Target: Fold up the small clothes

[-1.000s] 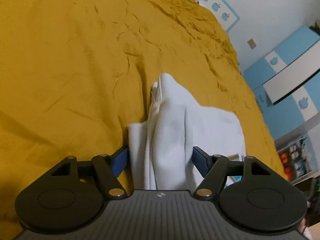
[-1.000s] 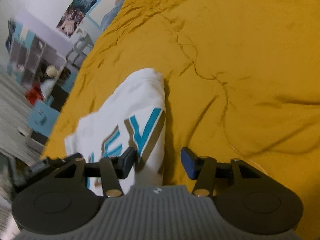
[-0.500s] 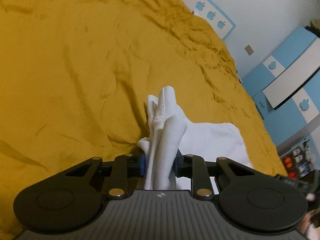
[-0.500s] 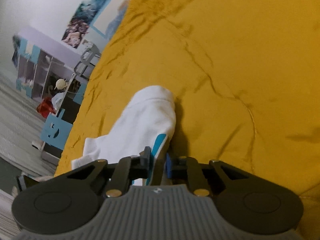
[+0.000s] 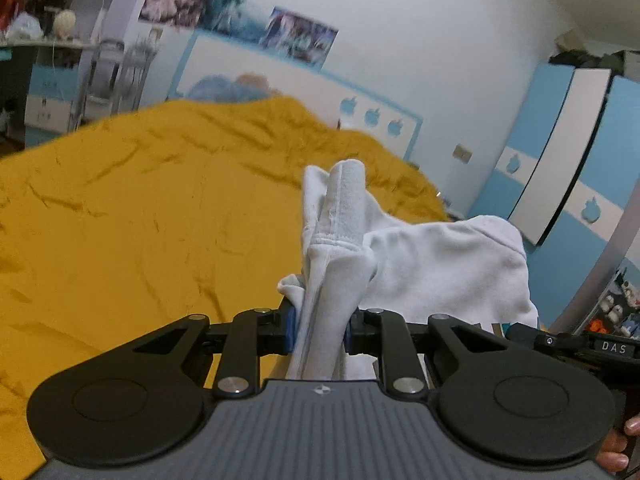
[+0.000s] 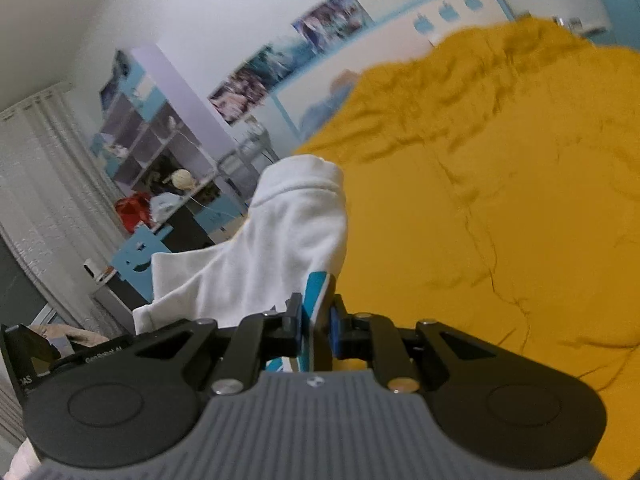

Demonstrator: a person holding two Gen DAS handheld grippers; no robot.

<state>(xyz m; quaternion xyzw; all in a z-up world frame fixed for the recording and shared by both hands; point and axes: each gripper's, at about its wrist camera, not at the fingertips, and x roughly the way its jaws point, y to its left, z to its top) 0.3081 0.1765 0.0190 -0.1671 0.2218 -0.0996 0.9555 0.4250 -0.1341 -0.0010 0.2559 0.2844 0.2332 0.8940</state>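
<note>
Both grippers have risen off the yellow bedspread [image 5: 120, 240] since a second ago; I have the left gripper [image 5: 319, 330] and right gripper [image 6: 316, 330] each pinching the white T-shirt [image 5: 440, 264] (bunched), stretched between them, hanging clear

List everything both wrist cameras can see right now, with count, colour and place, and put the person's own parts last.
White garment: one, white with blue print, lifted above the bed, pinched in both grippers.
Bedcover: one, mustard yellow, wrinkled, across the bed.
Headboard: one, white with blue trim and apple shapes, at the far wall.
Posters: several, bluish, above the headboard.
Wardrobe: one, blue and white, at right in the left wrist view.
Shelving: one unit, lilac and blue, cluttered.
Curtain: white, far left in the right wrist view.
Left gripper: black, jaws shut on cloth.
Right gripper: black, jaws shut on cloth.
Fingers: lower right corner.
</note>
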